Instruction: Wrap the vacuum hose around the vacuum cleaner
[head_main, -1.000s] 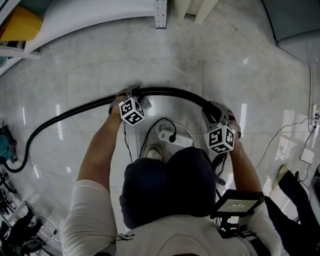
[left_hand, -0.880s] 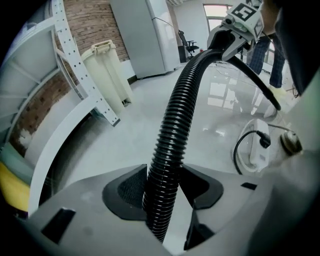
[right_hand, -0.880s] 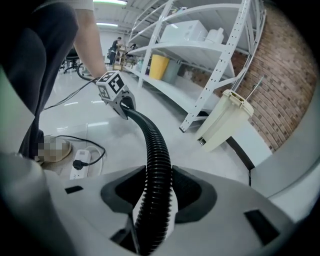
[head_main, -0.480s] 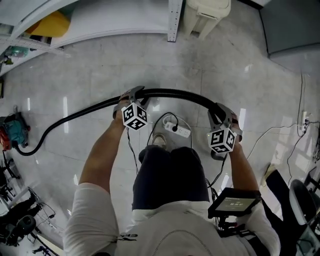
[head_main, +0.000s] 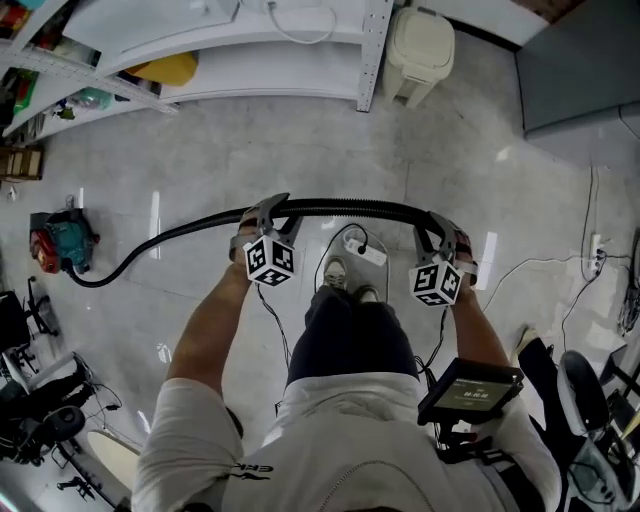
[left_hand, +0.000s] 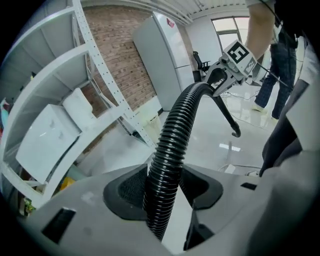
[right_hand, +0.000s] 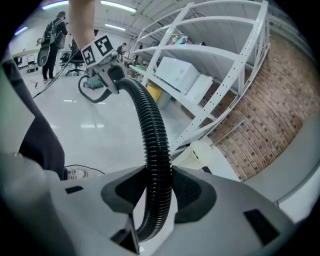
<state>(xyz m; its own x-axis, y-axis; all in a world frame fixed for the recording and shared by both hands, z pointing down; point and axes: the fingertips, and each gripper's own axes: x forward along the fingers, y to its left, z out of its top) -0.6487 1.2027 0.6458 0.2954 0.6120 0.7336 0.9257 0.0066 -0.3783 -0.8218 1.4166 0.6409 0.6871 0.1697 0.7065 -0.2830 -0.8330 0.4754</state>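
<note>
While the person (head_main: 345, 440) stands on the pale floor (head_main: 300, 140), left gripper (head_main: 268, 208) clamped on the black vacuum hose (head_main: 345, 209), right gripper (head_main: 432, 228) clamped on it further right, hose trailing left down to the vacuum cleaner (head_main: 58, 243).

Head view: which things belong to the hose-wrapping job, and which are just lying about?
Job: vacuum hose, vacuum cleaner, left tongs, right tongs, both clamped on the hose.
Lying about: power strip, white bin, shelving.

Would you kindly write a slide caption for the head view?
Left claw and right claw hold the black vacuum hose stretched between them above the tiled floor.
</note>
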